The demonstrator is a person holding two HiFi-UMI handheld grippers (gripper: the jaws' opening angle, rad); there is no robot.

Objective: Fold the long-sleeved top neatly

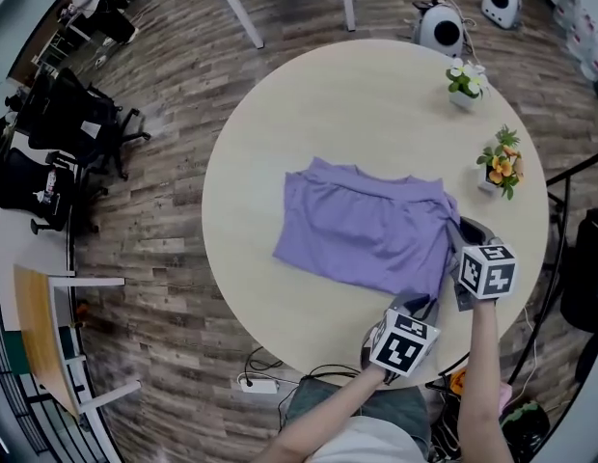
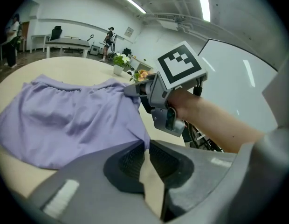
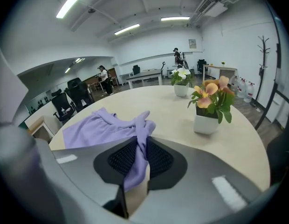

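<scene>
Long-sleeved top (image 1: 362, 230) is pinched along its near right edge. Left hand-held gripper (image 2: 146, 146) has its jaws clamped tight on a corner of the purple fabric, and the right hand-held gripper (image 3: 142, 146) is squeezed onto a bunched fold. Rest of it lies spread on the round desk (image 1: 280, 123). An orange-flower pot (image 1: 500, 167) and a white-flower pot (image 1: 465, 82) sit further right, clear of it.
</scene>
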